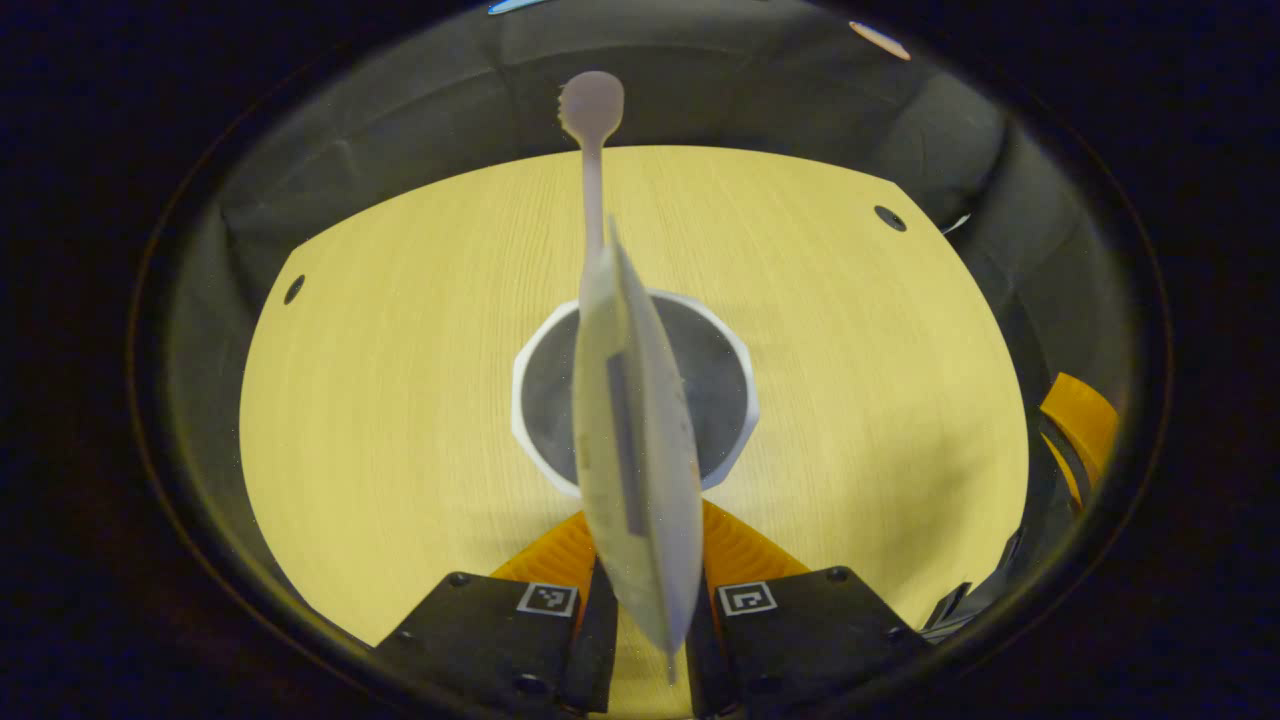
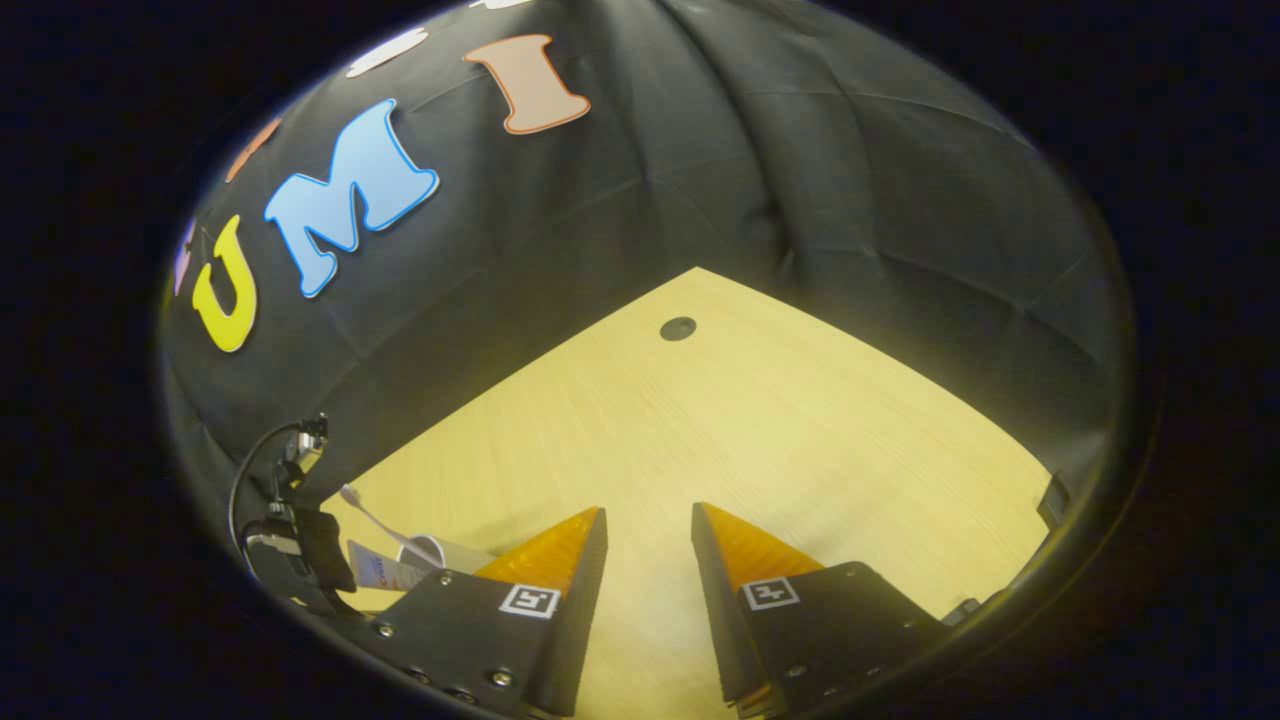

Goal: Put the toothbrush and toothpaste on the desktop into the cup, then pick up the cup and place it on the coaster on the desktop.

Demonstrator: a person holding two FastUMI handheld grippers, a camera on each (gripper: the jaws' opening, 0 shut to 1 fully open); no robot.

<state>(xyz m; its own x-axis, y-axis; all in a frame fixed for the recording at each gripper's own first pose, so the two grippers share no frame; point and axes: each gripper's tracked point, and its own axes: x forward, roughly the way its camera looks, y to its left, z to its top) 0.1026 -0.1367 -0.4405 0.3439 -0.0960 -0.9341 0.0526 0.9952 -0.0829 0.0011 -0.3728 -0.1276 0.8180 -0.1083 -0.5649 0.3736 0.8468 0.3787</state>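
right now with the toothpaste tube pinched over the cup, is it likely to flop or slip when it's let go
The toothpaste tube looks flat and soft where the left gripper pinches its end, so it probably flexes rather than staying rigid. It hangs over the cup beside the toothbrush, so it would likely drop in and lean on the rim. Its smooth skin may slip.

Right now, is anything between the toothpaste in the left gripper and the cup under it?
Nothing visible blocks it. The left gripper holds the toothpaste right above the open cup. The toothbrush already stands in the cup, at its far side, so the tube may brush against it going in.
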